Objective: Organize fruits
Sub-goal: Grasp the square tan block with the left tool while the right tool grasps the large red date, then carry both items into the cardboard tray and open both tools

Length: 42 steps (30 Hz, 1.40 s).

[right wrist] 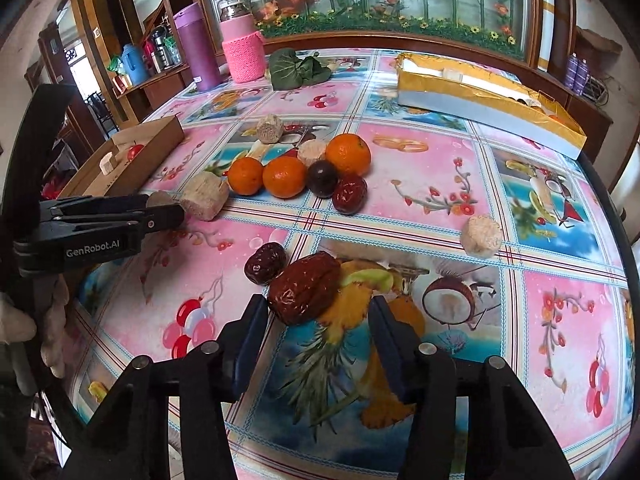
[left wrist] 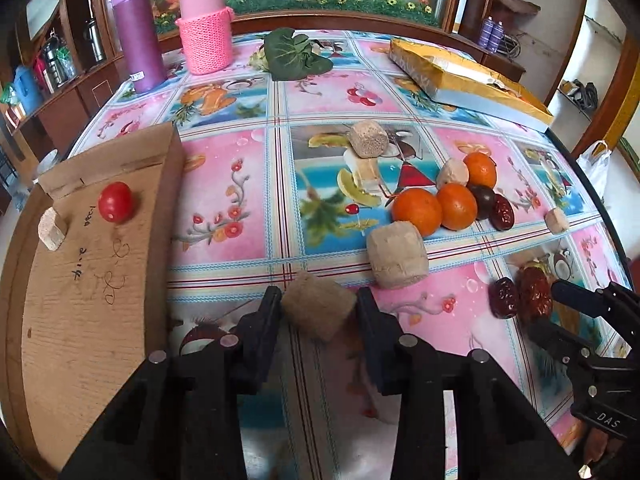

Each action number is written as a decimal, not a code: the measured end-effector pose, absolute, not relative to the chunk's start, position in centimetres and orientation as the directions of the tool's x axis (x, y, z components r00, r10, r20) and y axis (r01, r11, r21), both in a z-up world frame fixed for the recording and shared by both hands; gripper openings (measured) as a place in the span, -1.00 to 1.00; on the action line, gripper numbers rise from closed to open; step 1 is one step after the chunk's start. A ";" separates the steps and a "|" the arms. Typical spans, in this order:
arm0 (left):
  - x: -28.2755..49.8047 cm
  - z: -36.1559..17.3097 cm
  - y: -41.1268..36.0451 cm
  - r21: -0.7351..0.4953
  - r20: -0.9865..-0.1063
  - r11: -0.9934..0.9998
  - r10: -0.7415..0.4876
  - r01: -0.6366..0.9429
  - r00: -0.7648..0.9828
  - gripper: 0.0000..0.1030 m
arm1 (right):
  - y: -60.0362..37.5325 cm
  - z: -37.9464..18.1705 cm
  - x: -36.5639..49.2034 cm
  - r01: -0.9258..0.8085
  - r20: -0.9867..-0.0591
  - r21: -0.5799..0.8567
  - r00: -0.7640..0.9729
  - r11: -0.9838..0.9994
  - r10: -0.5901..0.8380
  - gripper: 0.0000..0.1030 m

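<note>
My left gripper [left wrist: 318, 308] is shut on a brown snack block [left wrist: 318, 310], held low over the table. A wooden tray [left wrist: 92, 264] at the left holds a cherry tomato [left wrist: 115, 201] and a beige block [left wrist: 51, 228]. Three oranges [left wrist: 417, 211], a dark plum [left wrist: 484, 200] and a red date [left wrist: 503, 211] cluster at centre right. My right gripper [right wrist: 318, 320] is open, its jaws on either side of a large red date [right wrist: 304, 294]; a smaller date [right wrist: 264, 263] lies beside it.
Beige snack blocks [left wrist: 398, 255] lie scattered on the patterned tablecloth [left wrist: 232, 184]. A purple flask [left wrist: 138, 36], a pink knitted bottle [left wrist: 205, 28], green leaves [left wrist: 294, 54] and a gold box [left wrist: 468, 76] stand at the back. The table edge curves at the right.
</note>
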<state>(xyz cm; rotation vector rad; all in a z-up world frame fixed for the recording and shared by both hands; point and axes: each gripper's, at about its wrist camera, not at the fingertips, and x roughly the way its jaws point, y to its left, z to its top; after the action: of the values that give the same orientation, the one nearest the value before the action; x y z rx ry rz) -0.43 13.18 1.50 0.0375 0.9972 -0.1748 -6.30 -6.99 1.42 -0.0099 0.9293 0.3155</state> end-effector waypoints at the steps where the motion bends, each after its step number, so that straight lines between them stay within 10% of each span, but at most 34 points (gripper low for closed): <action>1: -0.5 1.5 13.2 -0.052 -0.838 0.985 -0.132 0.162 0.529 -0.30 | -7.0 1.4 -6.2 -0.267 -0.789 0.125 0.557 0.956 0.259 0.09; 26: -5.1 5.1 17.9 -0.214 -0.763 0.971 -0.235 0.107 0.602 -0.29 | -7.2 4.0 -7.9 -0.231 -0.764 0.117 0.600 0.966 0.237 -0.20; 42: -5.6 8.8 30.0 -0.177 -0.729 0.981 -0.079 -0.076 0.680 -0.29 | 5.4 11.6 -8.2 -0.465 -0.656 -0.008 0.671 0.885 0.346 -0.19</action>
<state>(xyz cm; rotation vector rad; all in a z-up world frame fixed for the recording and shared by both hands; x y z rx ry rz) -5.62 30.02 8.80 -0.1995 0.8240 -0.0016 -8.25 5.37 11.55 -0.1804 0.6991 0.4593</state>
